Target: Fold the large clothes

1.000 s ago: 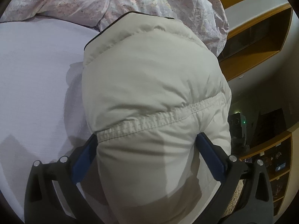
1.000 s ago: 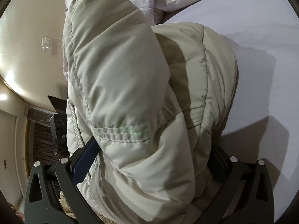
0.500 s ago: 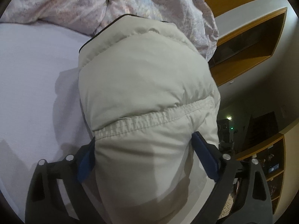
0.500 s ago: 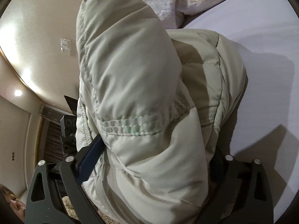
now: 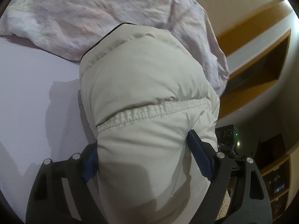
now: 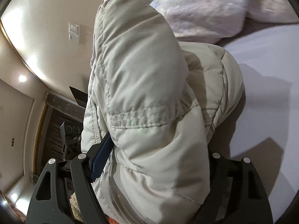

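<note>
Gripping the jacket (image 5: pixel 145 97) on both sides, the left gripper (image 5: pixel 143 156) and right gripper (image 6: pixel 157 160) each clamp puffy fabric, holding it above the bed (image 5: pixel 33 93), duvet (image 5: pixel 93 15) at 12 o'clock. Folding seems midway; laying flat remains.

1. The puffer jacket (image 5: pixel 145 85) is matt, pale cream woven cloth, softly padded, with puckered stitched seams; its edge carries thin dark piping.
2. The left tongs (image 5: pixel 143 155) have matt black plastic arms, blue rubbery-looking pads and small shiny metal pins; the right tongs (image 6: pixel 155 160) look the same.
3. The bed sheet (image 5: pixel 28 93) is smooth, matt lilac cloth.
4. The duvet (image 5: pixel 93 18) is crumpled, faintly patterned pinkish cloth.
5. The shelf (image 5: pixel 261 59) is smooth orange-brown wood with a slight sheen.
6. The wall (image 6: pixel 46 28) is smooth painted plaster, glaring under the lamps.
</note>
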A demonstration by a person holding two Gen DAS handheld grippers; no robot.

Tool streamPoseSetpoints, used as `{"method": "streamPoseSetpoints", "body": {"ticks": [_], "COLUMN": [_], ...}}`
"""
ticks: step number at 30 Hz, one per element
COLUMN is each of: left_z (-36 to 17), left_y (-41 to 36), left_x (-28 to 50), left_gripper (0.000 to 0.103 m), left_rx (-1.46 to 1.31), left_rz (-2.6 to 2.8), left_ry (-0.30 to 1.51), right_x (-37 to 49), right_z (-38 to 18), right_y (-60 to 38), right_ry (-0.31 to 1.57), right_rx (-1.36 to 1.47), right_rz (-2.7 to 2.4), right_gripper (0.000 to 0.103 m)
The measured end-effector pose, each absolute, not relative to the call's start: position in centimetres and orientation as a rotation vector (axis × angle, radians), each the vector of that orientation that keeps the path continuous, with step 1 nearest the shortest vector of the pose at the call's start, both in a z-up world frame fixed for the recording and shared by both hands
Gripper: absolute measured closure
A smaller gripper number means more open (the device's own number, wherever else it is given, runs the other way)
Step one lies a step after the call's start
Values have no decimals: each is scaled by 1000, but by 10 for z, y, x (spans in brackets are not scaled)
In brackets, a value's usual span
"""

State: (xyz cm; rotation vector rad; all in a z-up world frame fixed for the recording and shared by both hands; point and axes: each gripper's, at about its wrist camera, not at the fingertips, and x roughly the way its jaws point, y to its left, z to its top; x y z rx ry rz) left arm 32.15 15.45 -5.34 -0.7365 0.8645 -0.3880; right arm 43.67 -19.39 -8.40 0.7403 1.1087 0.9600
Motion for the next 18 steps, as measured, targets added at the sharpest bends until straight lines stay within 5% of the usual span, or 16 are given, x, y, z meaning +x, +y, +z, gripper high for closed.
{"method": "streamPoseSetpoints", "body": {"ticks": [8,13,18], "left_z": [-58,-51,-31], "left_y": [168,153,136], "left_x": [342,344,333], "left_gripper": [21,14,6], "left_rx": [-618,-499,-262], "left_rz": [-310,-232,-66], "left_ry": [879,880,838], "right_x": [446,443,425], "right_z": [-114,-115,-86], "right_y": [-196,-213,-234], "right_ry": [1154,1177,1132], "right_rx": [779,763,651], "right_rz": [920,812,690], "right_gripper": [23,5,4]}}
